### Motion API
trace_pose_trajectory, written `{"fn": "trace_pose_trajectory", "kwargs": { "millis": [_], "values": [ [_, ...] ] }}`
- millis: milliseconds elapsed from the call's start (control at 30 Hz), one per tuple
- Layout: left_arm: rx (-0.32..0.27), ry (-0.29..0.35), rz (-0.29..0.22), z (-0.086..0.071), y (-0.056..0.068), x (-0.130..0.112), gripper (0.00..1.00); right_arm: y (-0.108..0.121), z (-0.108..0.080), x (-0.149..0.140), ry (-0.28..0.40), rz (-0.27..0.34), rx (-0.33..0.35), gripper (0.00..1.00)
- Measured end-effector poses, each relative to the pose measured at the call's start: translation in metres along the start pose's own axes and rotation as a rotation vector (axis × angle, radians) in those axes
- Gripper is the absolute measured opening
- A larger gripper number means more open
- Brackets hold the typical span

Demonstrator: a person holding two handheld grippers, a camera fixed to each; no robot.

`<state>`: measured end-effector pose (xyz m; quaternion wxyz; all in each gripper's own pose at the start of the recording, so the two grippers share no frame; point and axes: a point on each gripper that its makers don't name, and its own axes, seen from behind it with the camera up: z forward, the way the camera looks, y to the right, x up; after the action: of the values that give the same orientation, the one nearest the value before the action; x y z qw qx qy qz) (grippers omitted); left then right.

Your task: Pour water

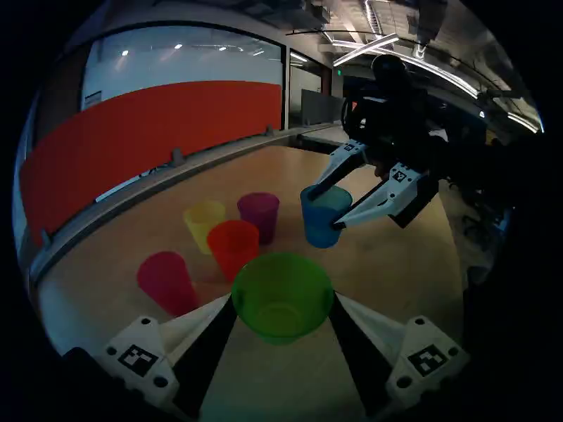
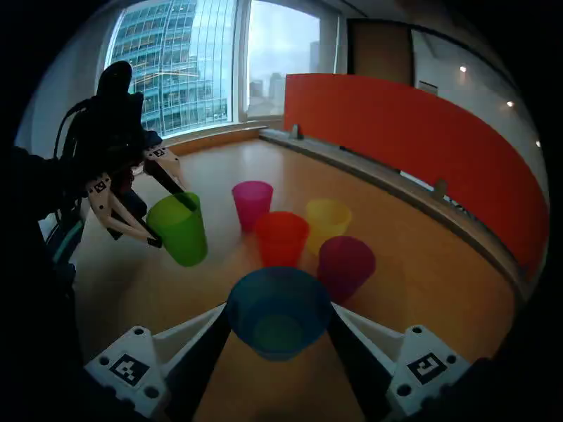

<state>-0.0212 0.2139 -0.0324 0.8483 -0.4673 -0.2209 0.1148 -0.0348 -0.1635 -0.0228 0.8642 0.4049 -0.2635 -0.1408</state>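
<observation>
Green cup (image 1: 281,299) pinched between fingers of left gripper (image 1: 281,309); blue cup (image 2: 278,313) pinched likewise by right gripper (image 2: 278,323). Four coloured cups (image 1: 232,243) clustered on wooden worktop (image 1: 394,267) between them.

A blue cup (image 2: 278,320) is being clamped between both fingers of the right gripper (image 2: 278,309), its open mouth facing the camera. Farther off, toward the table's (image 2: 436,295) windowed edge, a green cup (image 2: 181,235) is being pinched by the left gripper (image 2: 169,221) (whether it is lifted off the wood cannot be told). Between them a magenta cup (image 2: 252,200), a red cup (image 2: 281,238), a yellow cup (image 2: 327,221) and a crimson cup (image 2: 345,266) are being seen standing clustered, the yellow cup nearest the edge under the orange panel (image 2: 422,133).
</observation>
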Motion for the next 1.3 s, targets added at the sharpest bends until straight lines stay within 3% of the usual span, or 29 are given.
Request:
{"fn": "trace_pose_trajectory", "kwargs": {
  "millis": [667,1300],
  "values": [
    [0.089,0.194,-0.007,-0.032,-0.028,0.069,0.88,0.014,-0.03,0.07,0.182,0.004,-0.055,0.92],
    [0.11,0.319,-0.023,-0.051,-0.034,0.106,0.88,0.016,-0.037,0.111,0.314,-0.028,-0.099,0.92]
  ]
}}
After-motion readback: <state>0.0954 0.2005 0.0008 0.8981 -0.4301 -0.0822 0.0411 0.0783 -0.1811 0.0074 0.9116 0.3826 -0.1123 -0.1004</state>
